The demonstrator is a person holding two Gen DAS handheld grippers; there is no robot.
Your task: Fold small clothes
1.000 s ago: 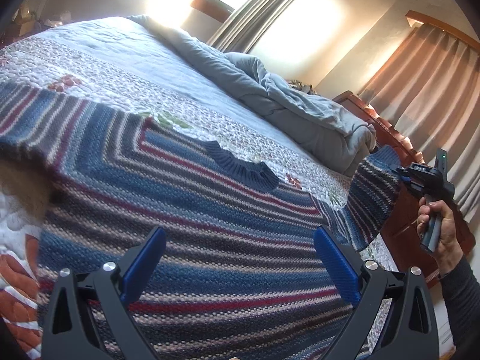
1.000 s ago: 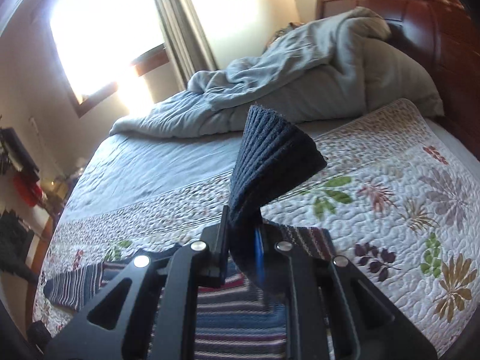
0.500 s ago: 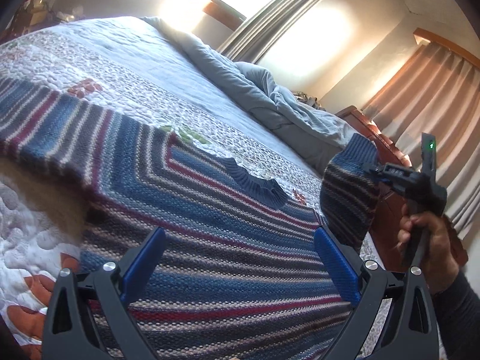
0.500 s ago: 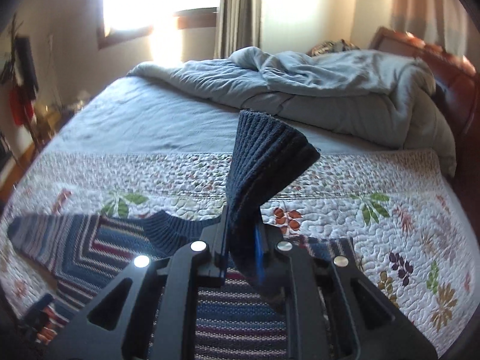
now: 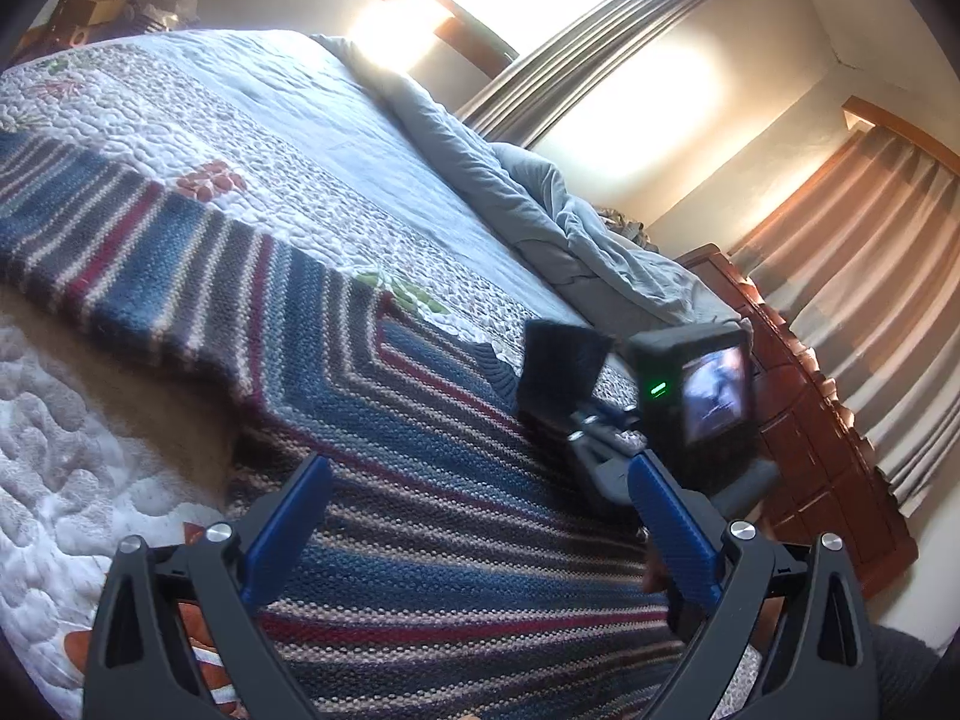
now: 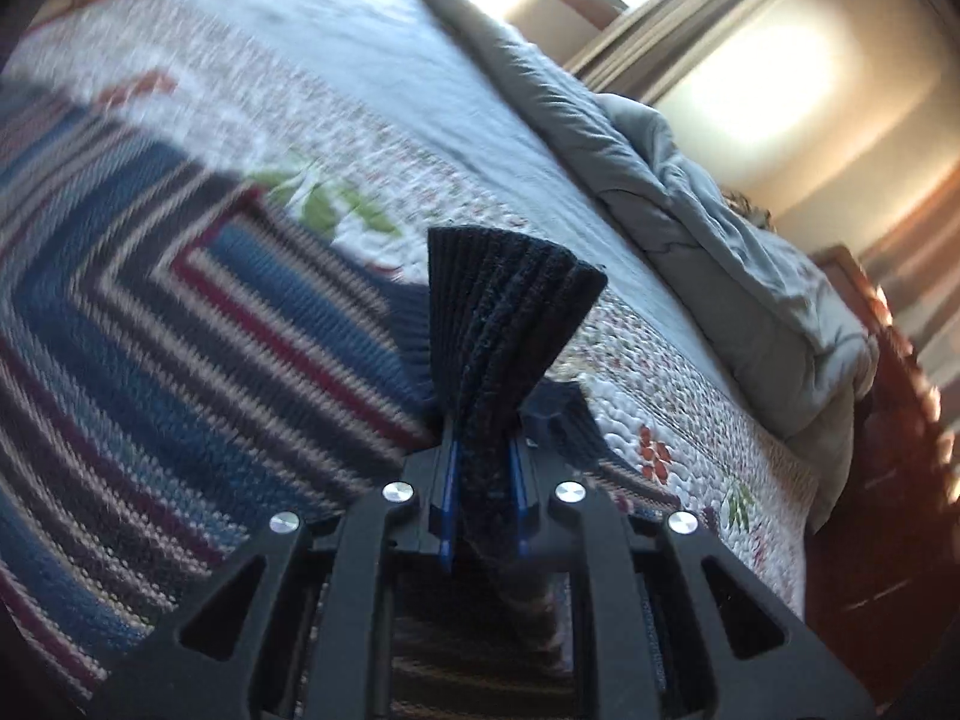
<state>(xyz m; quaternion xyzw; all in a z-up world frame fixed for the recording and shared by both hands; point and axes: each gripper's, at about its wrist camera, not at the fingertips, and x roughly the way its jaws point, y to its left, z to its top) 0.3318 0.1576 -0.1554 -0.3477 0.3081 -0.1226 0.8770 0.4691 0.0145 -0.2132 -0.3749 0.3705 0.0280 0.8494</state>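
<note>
Right claw point(image 6: 483, 480) has swung inward over the striped sweater point(image 5: 372, 480), clamped on its dark cuff point(image 6: 504, 312). Left claw point(image 5: 480, 516) wide apart, empty, above sweater spread on bed point(image 5: 336, 138).

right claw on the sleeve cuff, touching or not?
Touching. The right wrist view shows the right claw shut on the dark ribbed cuff, which is pinched between both blue pads and fans out above them.

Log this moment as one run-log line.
step: folding sleeve | right gripper: shut on sleeve cuff, over sweater | left gripper: open, above sweater | surface: bed quilt
</note>
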